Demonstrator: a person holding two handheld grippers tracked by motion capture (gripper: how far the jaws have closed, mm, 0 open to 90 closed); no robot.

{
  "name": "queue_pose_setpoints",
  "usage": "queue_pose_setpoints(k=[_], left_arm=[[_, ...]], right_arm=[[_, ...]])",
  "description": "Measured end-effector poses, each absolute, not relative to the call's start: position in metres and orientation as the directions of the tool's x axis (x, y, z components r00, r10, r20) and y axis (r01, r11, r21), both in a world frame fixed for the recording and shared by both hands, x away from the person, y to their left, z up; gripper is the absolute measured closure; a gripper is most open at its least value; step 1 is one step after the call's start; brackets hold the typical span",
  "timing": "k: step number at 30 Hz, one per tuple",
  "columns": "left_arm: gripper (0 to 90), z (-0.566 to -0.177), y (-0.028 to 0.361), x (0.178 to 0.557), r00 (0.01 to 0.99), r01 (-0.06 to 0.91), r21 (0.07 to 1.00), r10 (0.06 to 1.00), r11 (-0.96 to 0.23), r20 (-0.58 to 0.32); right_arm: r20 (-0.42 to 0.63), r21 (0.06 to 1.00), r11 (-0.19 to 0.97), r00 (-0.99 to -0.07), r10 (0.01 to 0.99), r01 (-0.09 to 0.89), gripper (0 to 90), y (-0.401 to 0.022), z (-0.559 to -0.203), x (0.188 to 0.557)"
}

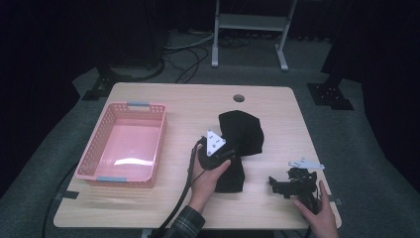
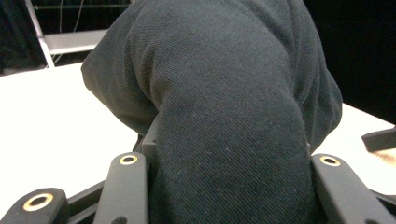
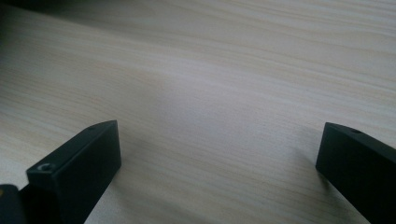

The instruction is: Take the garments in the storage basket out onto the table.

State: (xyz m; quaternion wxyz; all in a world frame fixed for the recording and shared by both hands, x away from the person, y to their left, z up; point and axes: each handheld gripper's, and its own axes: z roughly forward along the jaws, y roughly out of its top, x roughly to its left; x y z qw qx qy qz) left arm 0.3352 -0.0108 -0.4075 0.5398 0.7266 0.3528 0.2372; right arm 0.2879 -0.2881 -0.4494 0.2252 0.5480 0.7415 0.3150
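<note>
A black cloth (image 1: 243,130) lies bunched up in the middle of the wooden table (image 1: 188,106). My left gripper (image 1: 227,152) is at its near side, shut on a thick fold of it. In the left gripper view the cloth (image 2: 224,93) bulges up between the two jaws, and the left gripper (image 2: 229,191) pinches it on both sides. My right gripper (image 1: 281,185) rests low at the table's near right corner, held by a hand. In the right gripper view the right gripper (image 3: 219,158) stands open, with bare wood between its fingers (image 3: 79,163).
A pink plastic basket (image 1: 99,141) with nothing in it stands on the left half of the table. A round cable hole (image 1: 238,97) sits near the far edge. A metal frame (image 1: 250,22) stands on the floor beyond the table.
</note>
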Motion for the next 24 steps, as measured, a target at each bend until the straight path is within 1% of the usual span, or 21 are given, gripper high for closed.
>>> queue_pose_setpoints(k=[8,15,19,22,24], left_arm=[[50.4,-0.423,-0.022,0.341,0.636,0.311,0.921,0.771,-0.233,-0.019],[49.6,-0.429,-0.030,0.346,0.633,0.340,0.892,0.774,-0.298,0.018],[49.2,-0.429,-0.033,0.348,0.631,0.354,0.881,0.776,-0.312,0.021],[47.1,-0.430,-0.032,0.349,0.629,0.366,0.878,0.777,-0.308,0.010],[43.3,-0.430,-0.033,0.350,0.635,0.369,0.873,0.773,-0.320,0.015]], right_arm=[[0.012,0.713,0.201,-0.298,0.954,0.671,0.0,-0.288,-0.449,0.288],[0.012,0.713,0.201,-0.298,0.955,0.671,0.0,-0.288,-0.449,0.288],[0.012,0.714,0.201,-0.298,0.955,0.671,0.0,-0.288,-0.449,0.288],[0.012,0.714,0.200,-0.298,0.955,0.671,0.0,-0.288,-0.449,0.288],[0.012,0.714,0.200,-0.297,0.955,0.671,0.0,-0.288,-0.449,0.288]])
